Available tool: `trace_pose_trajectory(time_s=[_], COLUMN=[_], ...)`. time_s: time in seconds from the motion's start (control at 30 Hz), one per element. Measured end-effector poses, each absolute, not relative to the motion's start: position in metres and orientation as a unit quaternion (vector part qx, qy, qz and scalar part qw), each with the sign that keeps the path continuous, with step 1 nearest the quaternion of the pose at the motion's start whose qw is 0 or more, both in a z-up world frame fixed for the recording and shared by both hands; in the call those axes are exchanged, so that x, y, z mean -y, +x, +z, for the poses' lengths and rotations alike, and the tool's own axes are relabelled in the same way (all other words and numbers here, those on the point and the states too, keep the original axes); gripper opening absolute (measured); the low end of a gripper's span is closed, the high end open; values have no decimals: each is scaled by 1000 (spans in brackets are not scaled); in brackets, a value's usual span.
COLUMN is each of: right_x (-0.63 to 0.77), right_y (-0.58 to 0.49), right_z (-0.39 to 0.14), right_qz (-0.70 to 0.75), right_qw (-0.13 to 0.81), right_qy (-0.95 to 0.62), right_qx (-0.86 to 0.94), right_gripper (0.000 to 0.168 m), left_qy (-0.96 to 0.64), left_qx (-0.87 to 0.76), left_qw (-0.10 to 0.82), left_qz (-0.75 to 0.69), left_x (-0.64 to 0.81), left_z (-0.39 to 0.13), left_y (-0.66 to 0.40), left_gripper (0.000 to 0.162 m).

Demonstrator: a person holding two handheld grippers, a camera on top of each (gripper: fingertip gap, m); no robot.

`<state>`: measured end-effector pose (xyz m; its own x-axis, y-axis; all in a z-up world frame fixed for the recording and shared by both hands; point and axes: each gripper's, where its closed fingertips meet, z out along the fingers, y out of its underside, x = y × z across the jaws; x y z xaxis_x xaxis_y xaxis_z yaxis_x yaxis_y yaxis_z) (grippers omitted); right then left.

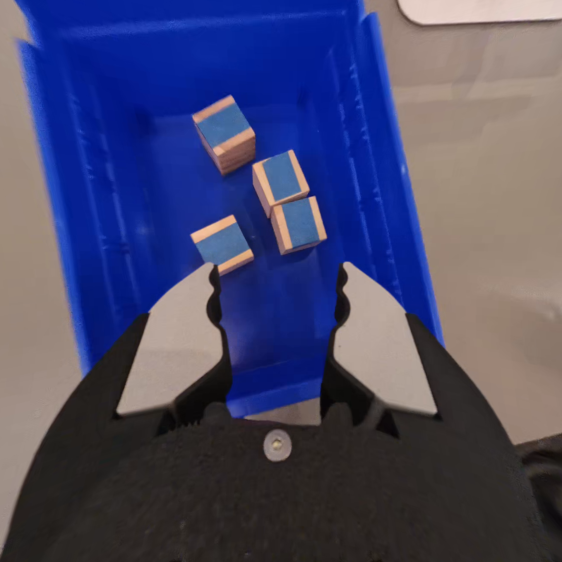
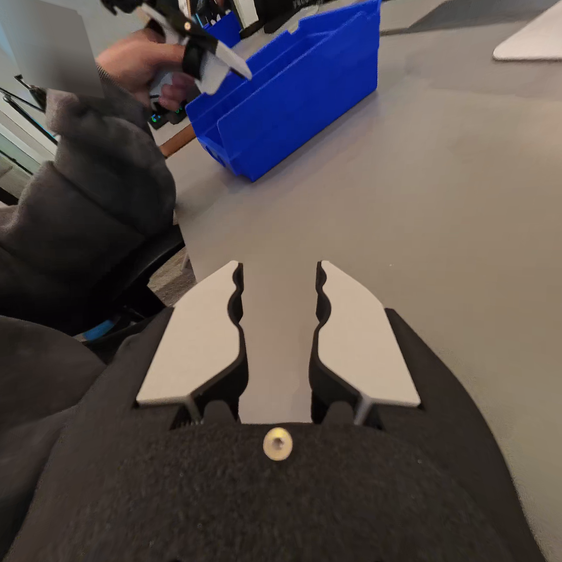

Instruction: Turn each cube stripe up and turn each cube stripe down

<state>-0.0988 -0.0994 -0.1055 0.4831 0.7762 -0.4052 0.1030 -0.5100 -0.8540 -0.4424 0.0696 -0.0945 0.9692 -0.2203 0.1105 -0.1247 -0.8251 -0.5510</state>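
Left gripper [image 1: 278, 267] angled downward, jaws wide apart, empty; right gripper [image 2: 279, 264] level, jaws parted, empty.

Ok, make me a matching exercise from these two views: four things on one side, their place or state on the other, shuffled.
Things:
1. left gripper
2. right gripper
3. four small wooden cubes with blue stripes
4. blue plastic bin

Places or states:
A. standing on the grey table
B. open, above the bin
C. lying inside the bin, stripe up
D. open, over bare table

Pairs: 1-B, 2-D, 3-C, 4-A
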Motion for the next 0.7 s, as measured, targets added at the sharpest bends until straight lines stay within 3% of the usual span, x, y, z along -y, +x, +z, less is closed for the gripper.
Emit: trace_pose_trajectory(time_s=[0.2,0.43,0.47,0.57,0.7], right_x=[101,110,111,112,105], right_y=[-95,-103,-103,-102,-96], right_z=[-114,-120,-121,-125,-122], right_qz=[430,413,410,395,401], right_qw=[373,358,357,357,366], right_qy=[-774,-778,-779,-783,-783], right_qx=[277,310,313,321,305], right_gripper=[46,46,46,46,45], left_qy=[-981,-990,-990,-991,-980], left_qx=[-3,37,40,37,28], left_qw=[190,138,138,130,199], left_qz=[-38,11,9,13,-5], left_x=[-102,-115,-116,-111,-112], left_z=[-144,-173,-175,-171,-132], left_y=[-480,-490,-489,-489,-489], left_gripper=[76,60,46,45,45])
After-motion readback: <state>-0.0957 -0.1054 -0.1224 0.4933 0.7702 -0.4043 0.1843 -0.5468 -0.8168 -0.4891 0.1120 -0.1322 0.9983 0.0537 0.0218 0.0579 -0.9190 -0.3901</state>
